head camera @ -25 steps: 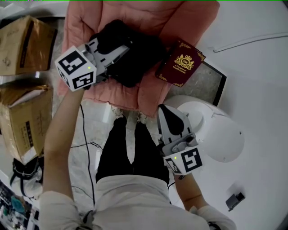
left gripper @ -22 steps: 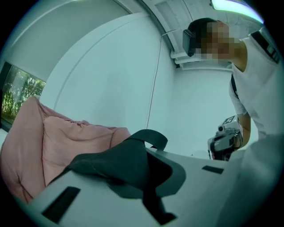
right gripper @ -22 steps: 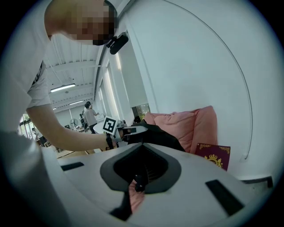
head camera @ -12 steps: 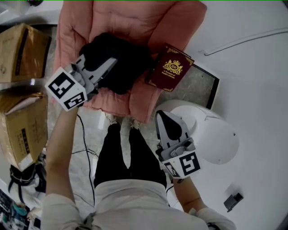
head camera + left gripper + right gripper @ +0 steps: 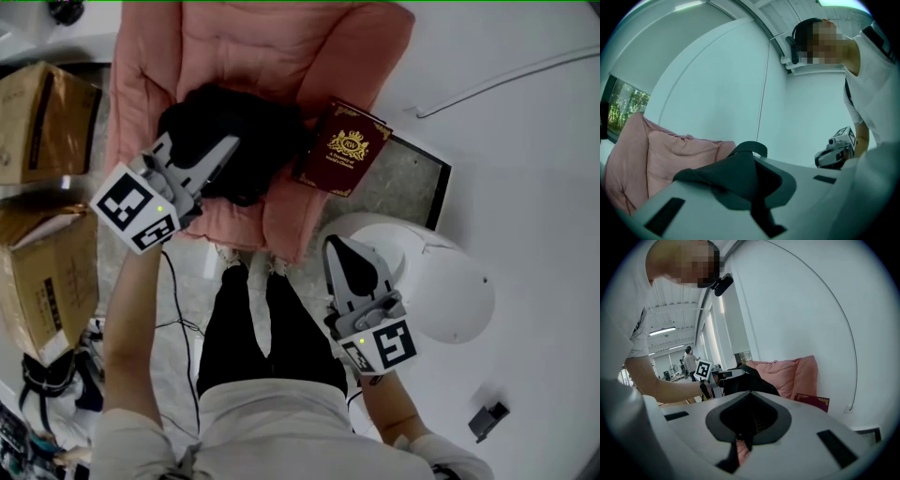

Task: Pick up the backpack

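Note:
A black backpack [image 5: 239, 141] rests against a pink cushion [image 5: 272, 47] in the head view. My left gripper [image 5: 220, 155] is shut on its near edge, with the marker cube toward the person. The left gripper view shows black fabric [image 5: 738, 171] pinched between the jaws and a strap loop [image 5: 752, 146] standing above it. My right gripper [image 5: 345, 248] hangs lower right over the white round stand [image 5: 450, 291], jaws together with nothing in them. In the right gripper view the backpack [image 5: 754, 380] lies ahead at the left, apart from that gripper.
A maroon passport-like booklet [image 5: 344, 148] leans on the cushion's right side, touching the backpack. Cardboard boxes [image 5: 42, 103] stand at the left. A dark-framed floor panel [image 5: 412, 183] lies by the stand, a thin cable [image 5: 506, 80] runs at upper right, and a small dark object [image 5: 489, 419] lies at lower right.
My left gripper has drawn back toward the person and risen a little, the backpack coming with it. The right gripper has shifted only slightly and stays shut.

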The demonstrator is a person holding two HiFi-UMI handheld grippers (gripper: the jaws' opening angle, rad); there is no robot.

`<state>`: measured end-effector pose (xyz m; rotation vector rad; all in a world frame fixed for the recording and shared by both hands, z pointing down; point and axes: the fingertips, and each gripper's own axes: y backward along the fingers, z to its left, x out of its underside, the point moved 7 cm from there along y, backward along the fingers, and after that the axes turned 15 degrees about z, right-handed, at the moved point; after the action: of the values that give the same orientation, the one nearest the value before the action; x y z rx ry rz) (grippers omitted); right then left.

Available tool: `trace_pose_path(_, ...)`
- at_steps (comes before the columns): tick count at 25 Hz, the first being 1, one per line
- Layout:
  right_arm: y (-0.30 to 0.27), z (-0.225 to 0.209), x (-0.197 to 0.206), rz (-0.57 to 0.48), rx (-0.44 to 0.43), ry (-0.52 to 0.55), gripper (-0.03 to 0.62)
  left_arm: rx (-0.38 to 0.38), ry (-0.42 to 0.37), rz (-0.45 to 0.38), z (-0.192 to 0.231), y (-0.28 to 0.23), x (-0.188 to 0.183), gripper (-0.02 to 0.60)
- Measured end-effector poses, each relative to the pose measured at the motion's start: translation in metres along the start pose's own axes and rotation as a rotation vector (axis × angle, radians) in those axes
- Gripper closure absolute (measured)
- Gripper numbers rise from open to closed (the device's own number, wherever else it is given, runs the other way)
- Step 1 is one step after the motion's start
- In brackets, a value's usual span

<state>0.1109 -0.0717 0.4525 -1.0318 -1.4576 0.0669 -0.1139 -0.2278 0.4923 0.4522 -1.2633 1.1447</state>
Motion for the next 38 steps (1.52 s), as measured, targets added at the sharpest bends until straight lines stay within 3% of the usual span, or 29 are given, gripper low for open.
trace_pose_path(23,0.040,-0.009,-0.036,-0.070,0.026,0.040,0.574,-0.073,0.023,-0.017,-0.019,0.028,-0.034,0.566)
trace_pose_path(32,0.070,0.000,-0.058,-0.129,0.032,0.061,0.574,-0.135,0.088,-0.036,-0.030,0.060,-0.050,0.566)
trace_pose_path(38,0.088,0.004,-0.070,-0.171,0.038,0.067,0.574,-0.176,0.054,-0.044,-0.044,0.079,-0.075,0.566)
